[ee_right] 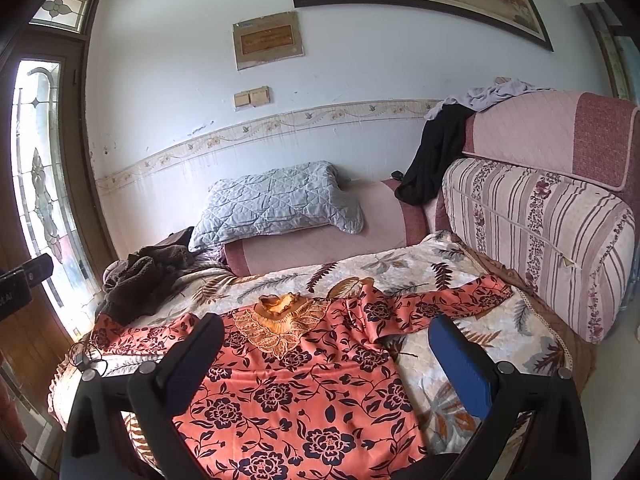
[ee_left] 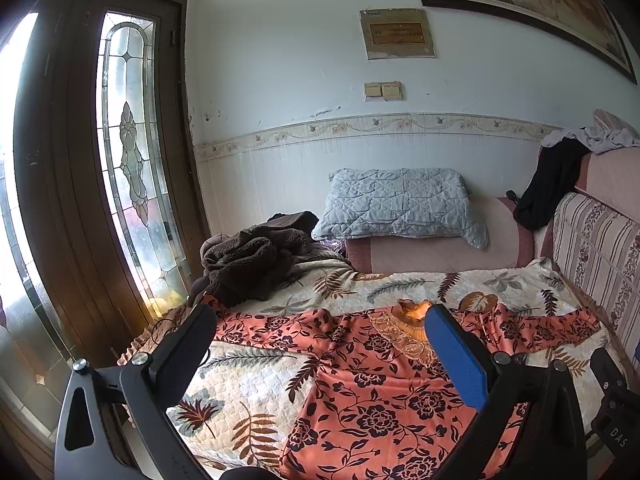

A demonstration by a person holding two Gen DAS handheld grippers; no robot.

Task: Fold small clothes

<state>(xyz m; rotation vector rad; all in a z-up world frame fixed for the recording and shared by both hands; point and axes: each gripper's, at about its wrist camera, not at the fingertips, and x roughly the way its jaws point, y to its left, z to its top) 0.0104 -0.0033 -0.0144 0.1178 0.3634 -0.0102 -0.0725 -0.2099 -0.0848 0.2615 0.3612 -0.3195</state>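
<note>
Sunlight is coming in through the leaded glass door [ee_left: 128,152] in the left wrist view, and the left gripper [ee_left: 320,320] is hanging above the sofa with its jaws spread wide, holding nothing. Beneath it the orange floral blouse [ee_left: 380,400] is lying face up and flat on the leaf-print quilt [ee_left: 248,392], both sleeves stretched out sideways, the lace collar [ee_left: 404,332] pointing toward the wall. A brown fleece garment [ee_left: 252,260] is sitting in a heap just beyond the left sleeve's cuff, and a grey quilted pillow [ee_left: 396,208] is leaning on the armrest behind.

In the right wrist view, the right gripper [ee_right: 326,330] is hovering over the blouse [ee_right: 288,400] too, jaws equally wide and empty. The right sleeve [ee_right: 440,300] is reaching out near the striped back cushion [ee_right: 532,240], and a dark cable [ee_right: 86,356] is lying beside the left sleeve at the quilt's edge.

Nothing looks folded yet. The fabric seems thin and slippery, so I'd guess a pinch taken too deep is going to catch the quilt along with the sleeve and drag everything askew. The cable and the fleece heap, so close to the left cuff, could snag when that sleeve is being drawn inward.
</note>
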